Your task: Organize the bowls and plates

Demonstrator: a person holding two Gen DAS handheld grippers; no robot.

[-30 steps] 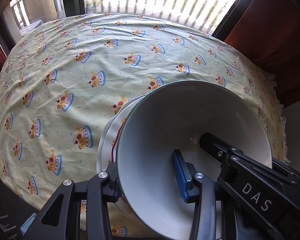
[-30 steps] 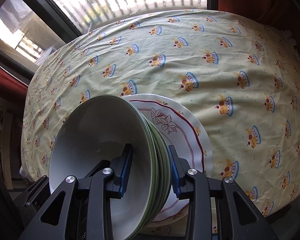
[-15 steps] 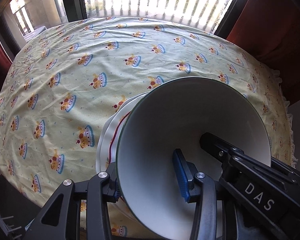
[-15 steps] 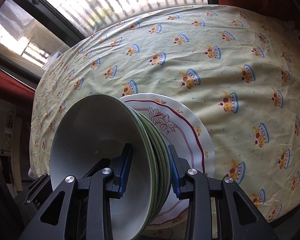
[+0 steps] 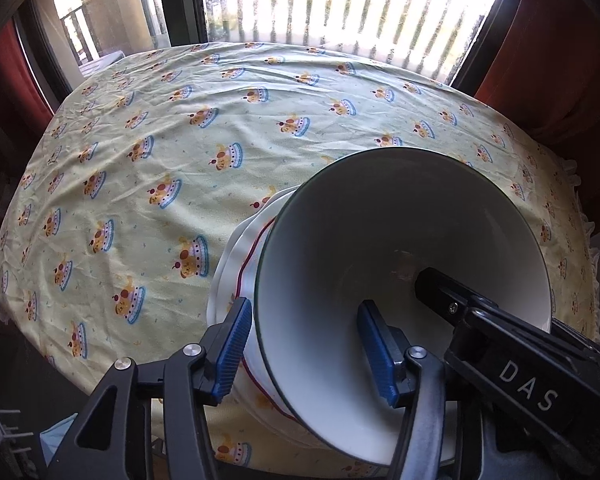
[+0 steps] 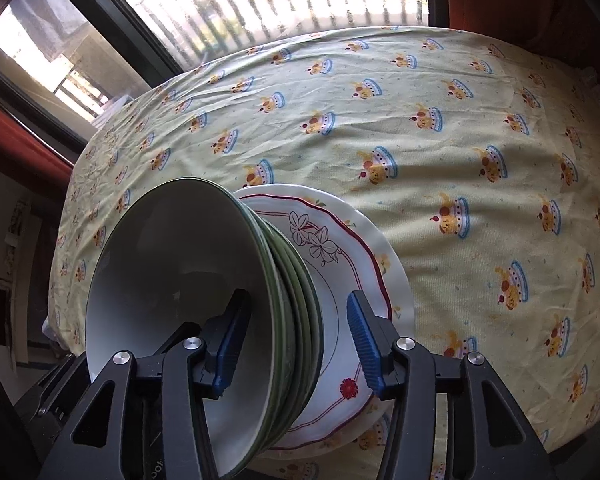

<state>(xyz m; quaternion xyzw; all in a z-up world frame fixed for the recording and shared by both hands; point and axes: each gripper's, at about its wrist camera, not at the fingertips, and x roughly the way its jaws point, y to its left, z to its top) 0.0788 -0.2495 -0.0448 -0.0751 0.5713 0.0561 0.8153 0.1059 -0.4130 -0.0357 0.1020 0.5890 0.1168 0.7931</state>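
Observation:
A stack of several green-rimmed white bowls sits nested on a white plate with a red rim and a flower drawing, near the table's front edge. My left gripper straddles the top bowl's near-left rim. One blue pad is inside and the other outside; its jaws are opening and stand off the wall. My right gripper straddles the opposite rim, jaws opening, with its outer pad clear of the stack, over the plate. In the left wrist view its black body reaches into the bowl.
The round table wears a yellow cloth with a cake pattern. A bright window with bars and red curtains stand behind it. The cloth's frilled edge drops off at the right.
Both grippers' jaws have spread apart and let go of the bowl rims they were pinching. The bowl stack stays on the plate.

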